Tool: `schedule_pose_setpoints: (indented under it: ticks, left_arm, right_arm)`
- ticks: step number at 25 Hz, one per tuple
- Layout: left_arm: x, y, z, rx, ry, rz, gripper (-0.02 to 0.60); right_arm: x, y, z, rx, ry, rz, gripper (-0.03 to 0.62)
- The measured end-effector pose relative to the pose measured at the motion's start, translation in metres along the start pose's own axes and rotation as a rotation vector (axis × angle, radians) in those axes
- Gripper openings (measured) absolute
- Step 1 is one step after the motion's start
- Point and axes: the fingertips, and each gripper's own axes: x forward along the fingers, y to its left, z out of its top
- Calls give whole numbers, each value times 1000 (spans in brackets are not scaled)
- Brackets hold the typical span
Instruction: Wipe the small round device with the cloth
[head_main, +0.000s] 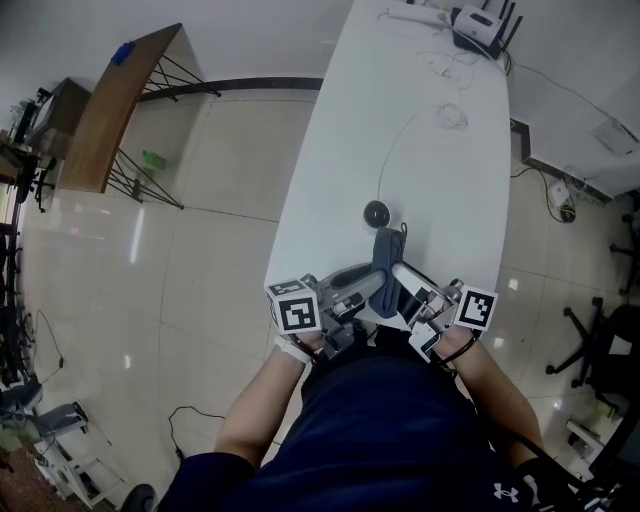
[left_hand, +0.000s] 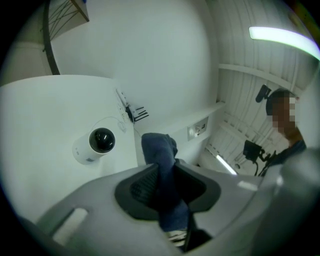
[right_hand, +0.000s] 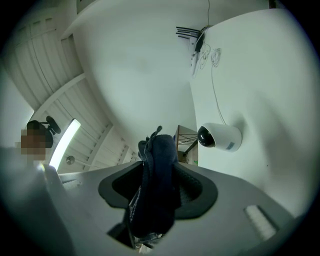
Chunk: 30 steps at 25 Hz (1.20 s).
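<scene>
Left tool (left_hand: 166, 186) clenched on dark blue fabric cloth (left_hand: 159, 150); right tool (right_hand: 159, 186) clenched on same cloth, bunched between both; small round white device with black dome (head_main: 376, 212) sits on white tabletop (head_main: 420, 150), just beyond cloth.

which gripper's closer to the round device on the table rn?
Right, narrowly. In the head view the right gripper sits just below-right of the small round device; the left gripper is lower, slightly left. Both grip the cloth.
</scene>
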Motion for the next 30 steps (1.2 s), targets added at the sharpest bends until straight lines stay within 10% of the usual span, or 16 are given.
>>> schedule_pose_setpoints:
  ticks: [3, 6, 16, 23, 30]
  left_arm:
    - [1, -2, -3, 1, 30, -44, 94]
    - [0, 6, -2, -12, 28, -31, 89]
    - [-11, 57, 27, 68, -71, 233, 133]
    - [-2, 78, 47, 285, 27, 376, 133]
    - [17, 94, 37, 619, 244, 506, 158]
  right_arm:
    - [6, 3, -5, -30, 51, 8, 229]
    - [7, -4, -3, -31, 55, -16, 146]
    - [21, -36, 41, -375, 13, -290, 107]
    - [55, -41, 54, -591, 173, -329, 105]
    - [54, -54, 79, -496, 285, -302, 104]
